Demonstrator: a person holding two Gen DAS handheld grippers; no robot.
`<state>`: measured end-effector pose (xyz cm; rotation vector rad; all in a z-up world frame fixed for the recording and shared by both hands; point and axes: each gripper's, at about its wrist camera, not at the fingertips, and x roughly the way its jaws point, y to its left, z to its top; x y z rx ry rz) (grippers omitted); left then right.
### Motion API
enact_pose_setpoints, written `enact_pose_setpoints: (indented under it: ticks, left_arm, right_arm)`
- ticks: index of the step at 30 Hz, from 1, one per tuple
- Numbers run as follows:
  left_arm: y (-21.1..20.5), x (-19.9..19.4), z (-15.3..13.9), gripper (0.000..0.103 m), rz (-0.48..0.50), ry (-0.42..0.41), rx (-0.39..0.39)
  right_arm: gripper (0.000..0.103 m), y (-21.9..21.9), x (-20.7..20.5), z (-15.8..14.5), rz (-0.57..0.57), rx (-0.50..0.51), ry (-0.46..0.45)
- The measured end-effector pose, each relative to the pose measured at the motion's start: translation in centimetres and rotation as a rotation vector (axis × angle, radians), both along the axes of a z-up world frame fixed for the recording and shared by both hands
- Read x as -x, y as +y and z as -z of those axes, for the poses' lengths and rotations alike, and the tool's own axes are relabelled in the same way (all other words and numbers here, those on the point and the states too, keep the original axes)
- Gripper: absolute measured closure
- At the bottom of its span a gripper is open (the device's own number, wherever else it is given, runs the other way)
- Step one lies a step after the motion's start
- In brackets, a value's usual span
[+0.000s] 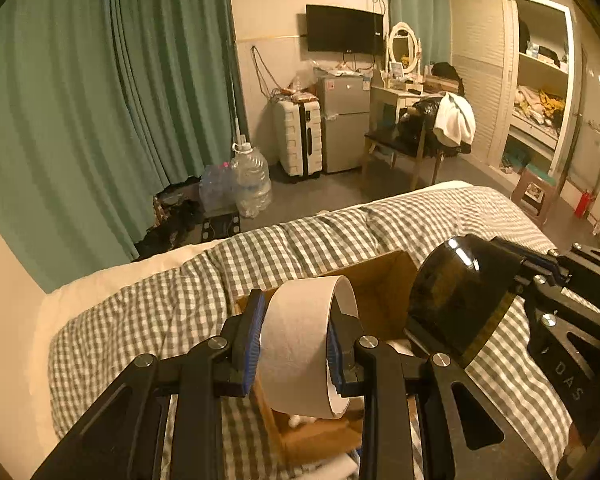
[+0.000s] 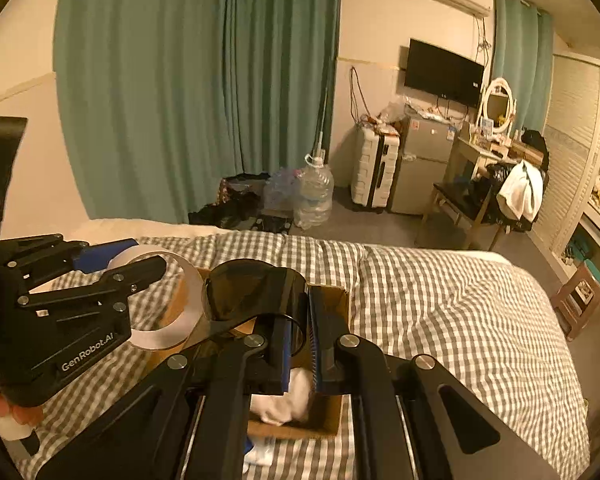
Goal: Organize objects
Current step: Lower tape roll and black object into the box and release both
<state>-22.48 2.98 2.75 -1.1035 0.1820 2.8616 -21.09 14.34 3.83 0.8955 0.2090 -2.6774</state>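
1. Bed (image 2: 440,312): covered with a grey-and-white checked quilt (image 1: 148,312). It carries the working container and fills the lower half of both views.
2. Cardboard box (image 2: 332,304): sits open-topped on the quilt, directly below both grippers. Its brown inner wall shows behind the held items in the left wrist view (image 1: 380,284).
3. Box contents: a white crumpled soft item (image 2: 288,400) lies on the box floor. Its exact type cannot be determined.
4. Left gripper (image 1: 294,344): jaws drawn in narrow and clamped on a white tape roll (image 1: 300,336). The blue pads (image 1: 254,340) press against the two flat sides of the roll, so the roll stands on edge between them. The roll hangs above the box opening, not touching the box floor.
5. Right gripper (image 2: 300,344): jaws fully closed on the edge of a dark, glossy tinted visor-like piece (image 2: 252,288). The piece extends forward and left of the fingers, over the box. In the left wrist view it appears as a black curved shell (image 1: 456,300) just beside the tape roll.
6. Relative position: the two held items are side by side above the box; whether they touch cannot be determined.
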Motion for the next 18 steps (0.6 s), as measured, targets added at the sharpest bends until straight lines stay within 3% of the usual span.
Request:
enact_pose_setpoints:
  ticks: [6,10,18]
  left_arm:
    - [0.4,4.0,5.4,0.075,-0.002,-0.052,0.057]
    - [0.3,6.0,8.4,0.075,0.006,-0.085,0.020]
    - [0.5,6.4,10.9,0.075,0.028,-0.058,0.050]
  right_arm:
    - [0.096,-0.1,4.3,5.1,0.002,0.006,-0.065]
    - [0.096,-0.2,6.2,8.5,0.019,0.010,-0.106]
    - [0.096,-0.7,7.7,12.3,0.010,-0.019,-0.155]
